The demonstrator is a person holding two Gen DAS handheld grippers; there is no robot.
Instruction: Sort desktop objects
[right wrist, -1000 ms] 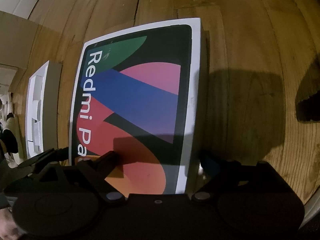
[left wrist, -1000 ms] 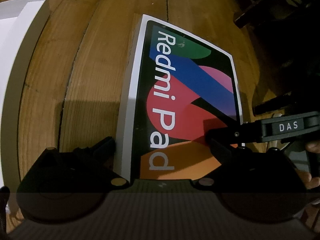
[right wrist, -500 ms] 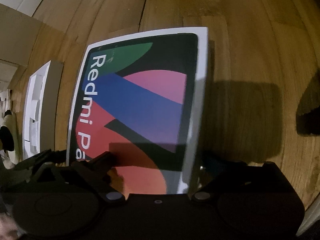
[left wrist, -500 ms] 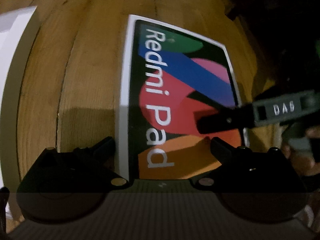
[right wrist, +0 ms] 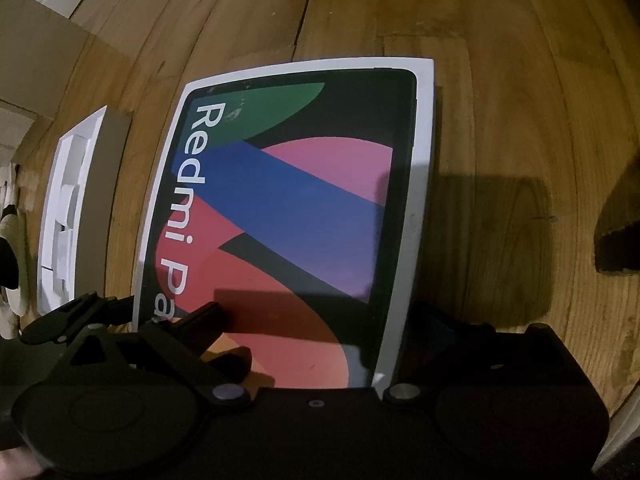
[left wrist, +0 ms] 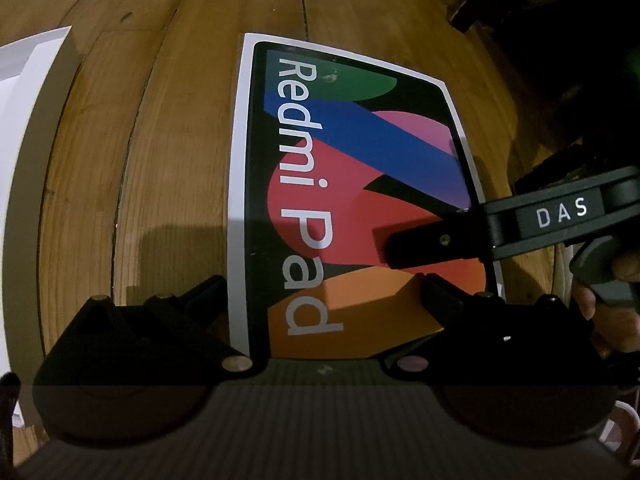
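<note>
The Redmi Pad box point(left wrist: 352, 200) is a flat white-edged carton whose lid shows a black tablet face with green, blue, pink, red and orange shapes and the words "Redmi Pad" in white. It lies flat on the wooden table point(left wrist: 168, 152), its long axis running straight away from both claws, the lettering reading from the far end toward them.

The left claw point(left wrist: 320, 292) stands with its fingers apart: its left finger point(left wrist: 200, 300) sits just outside the box's left edge, the other over the orange corner of the lid. Whether either pad touches the carton is hard to tell. The right claw point(right wrist: 320, 332) is spread wide too, its jaws having just been opening, with the near right part of the box between them; its left finger hovers over the lid and the right one sits beyond the right edge, in shadow.

Left of the left claw lies an open white box point(right wrist: 68, 216) with white inserts. The table is of warm brown planks, dimly lit, with dark shadows to the right.
</note>
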